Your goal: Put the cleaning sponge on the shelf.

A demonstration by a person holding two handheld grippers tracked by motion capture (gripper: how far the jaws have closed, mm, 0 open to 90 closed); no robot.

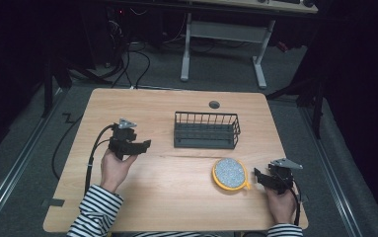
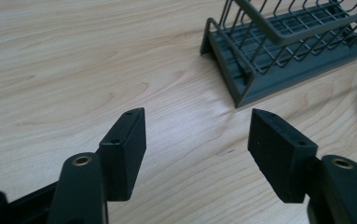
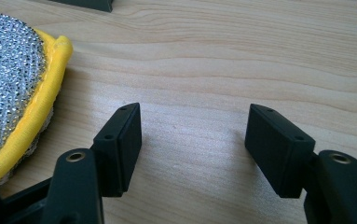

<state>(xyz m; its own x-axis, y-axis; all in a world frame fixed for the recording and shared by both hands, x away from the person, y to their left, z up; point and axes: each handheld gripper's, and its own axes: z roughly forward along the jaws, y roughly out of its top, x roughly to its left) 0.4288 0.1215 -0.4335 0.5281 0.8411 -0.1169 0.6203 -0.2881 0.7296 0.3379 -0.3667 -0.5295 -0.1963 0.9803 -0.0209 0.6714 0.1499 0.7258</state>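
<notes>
So the wooden table (image 1: 167,197) takes up most of the middle of the high view, and everything's laid out on it but nothing's really started. Just above centre sits the dark wire basket (image 1: 206,130), and as far as I can see there's nothing in it. Lower right of centre is the round scouring pad (image 1: 231,174), silver mesh face up with a yellow rim, lying flat on the wood, well apart from the basket. My guess is the pad is meant to end up in the basket, so basically the whole job is still ahead: grab, carry, drop.

The right gripper (image 1: 259,176) is at the lower right of the high view, pointing left, just beside the pad's yellow edge but not touching it. In the right gripper view the pad (image 3: 13,84) fills the left edge and both jaws stand wide apart over bare wood, holding nothing. The hand comes up from the bottom edge, low over the table.

The left gripper (image 1: 144,144) is left of centre, pointing right toward the basket. In the left gripper view its jaws are also spread wide and empty, with the basket (image 2: 283,51) at the upper right.
</notes>
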